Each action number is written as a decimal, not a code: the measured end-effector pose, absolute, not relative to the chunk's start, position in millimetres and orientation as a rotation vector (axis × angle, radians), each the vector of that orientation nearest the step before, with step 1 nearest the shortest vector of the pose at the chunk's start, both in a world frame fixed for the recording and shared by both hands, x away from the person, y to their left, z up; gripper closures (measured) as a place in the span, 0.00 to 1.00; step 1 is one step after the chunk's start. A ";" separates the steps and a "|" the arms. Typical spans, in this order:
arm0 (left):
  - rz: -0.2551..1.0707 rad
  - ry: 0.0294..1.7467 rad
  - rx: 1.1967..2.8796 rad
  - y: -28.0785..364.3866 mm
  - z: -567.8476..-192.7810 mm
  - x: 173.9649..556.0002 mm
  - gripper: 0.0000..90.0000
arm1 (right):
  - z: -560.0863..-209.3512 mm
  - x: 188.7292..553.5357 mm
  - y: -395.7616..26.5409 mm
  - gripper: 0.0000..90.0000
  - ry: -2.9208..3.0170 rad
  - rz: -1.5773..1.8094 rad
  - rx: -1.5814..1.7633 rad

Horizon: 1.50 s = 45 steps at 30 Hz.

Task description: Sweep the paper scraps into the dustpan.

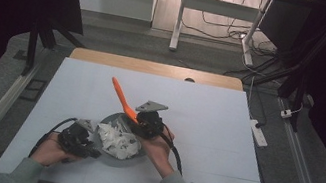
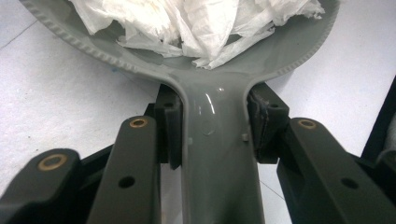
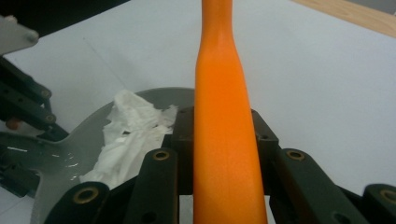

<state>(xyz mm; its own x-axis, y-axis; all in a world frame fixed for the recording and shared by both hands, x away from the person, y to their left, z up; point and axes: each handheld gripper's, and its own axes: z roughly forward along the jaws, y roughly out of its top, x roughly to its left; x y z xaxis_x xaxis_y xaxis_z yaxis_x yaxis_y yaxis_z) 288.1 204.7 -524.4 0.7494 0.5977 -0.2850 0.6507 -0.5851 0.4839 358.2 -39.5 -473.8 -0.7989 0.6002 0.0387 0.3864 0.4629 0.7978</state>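
The left gripper (image 2: 212,140) clamps the handle of a grey plastic dustpan (image 2: 299,56) lying on the white table (image 1: 206,124) and heaped with crumpled white tissue (image 2: 201,23) — the right gripper (image 3: 224,135) grips a long orange plastic handle (image 3: 223,116) slanting up just beside the pan.

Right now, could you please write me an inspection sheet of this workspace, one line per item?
Surface: white table top, wooden strip along the far edge.
Job's things: grey dustpan lying flat, crumpled white paper piled in it; orange handle angled up and away.
Clutter: nothing seen.
Grippers: left gripper shut on the dustpan's handle; right gripper shut on the orange handle.
Cables: a black cable trails from each gripper; loose wires on the floor beyond.
Surroundings: dark curtains, grey floor, white desk legs, power strip.
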 end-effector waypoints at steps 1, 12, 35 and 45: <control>-0.123 0.937 2.371 204.8 -524.5 288.1 0.68 | -472.6 359.2 -43.1 0.78 2.454 1.257 0.857; -0.124 0.940 2.369 204.6 -524.8 287.9 0.68 | -464.2 365.6 -68.2 0.78 2.406 1.314 0.931; -0.087 0.939 2.320 207.3 -524.6 284.1 0.68 | -465.6 372.3 -112.1 0.78 2.315 1.328 1.022; -0.044 0.952 2.261 210.3 -518.5 275.9 0.68 | -460.0 361.6 -138.2 0.78 2.287 1.405 0.975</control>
